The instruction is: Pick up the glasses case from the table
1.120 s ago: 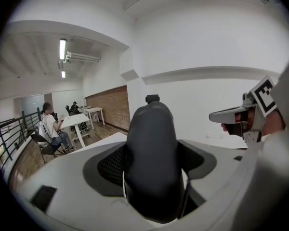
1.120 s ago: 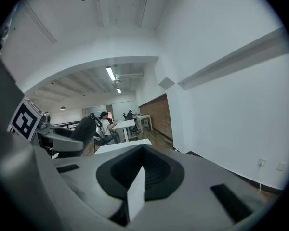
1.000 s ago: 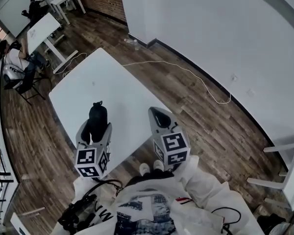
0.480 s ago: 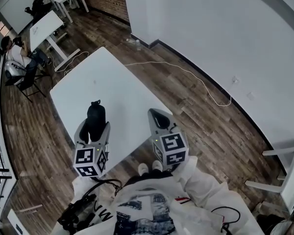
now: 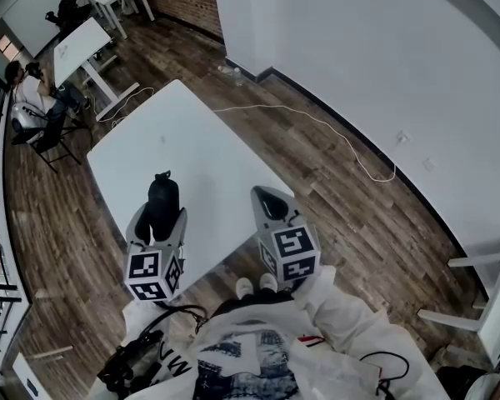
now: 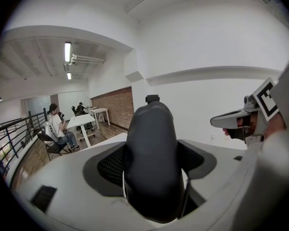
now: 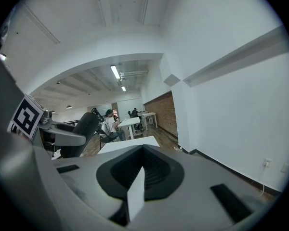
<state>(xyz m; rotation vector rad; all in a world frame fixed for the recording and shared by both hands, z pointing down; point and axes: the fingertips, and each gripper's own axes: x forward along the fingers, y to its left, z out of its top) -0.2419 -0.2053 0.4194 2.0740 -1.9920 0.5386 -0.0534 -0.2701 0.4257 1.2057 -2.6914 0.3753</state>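
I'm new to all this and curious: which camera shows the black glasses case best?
The left gripper view: the glasses case fills the middle, clamped between the jaws. The head view shows the case small from above; the right gripper view, off to the left.

The glasses case in the left hand-held gripper is smooth, matt black and hard-looking. That gripper and the right hand-held gripper have matt grey, plastic-looking shells with dark, finely ribbed pads. Beneath both, the bench is smooth matt white; the floor is grained wood planks.
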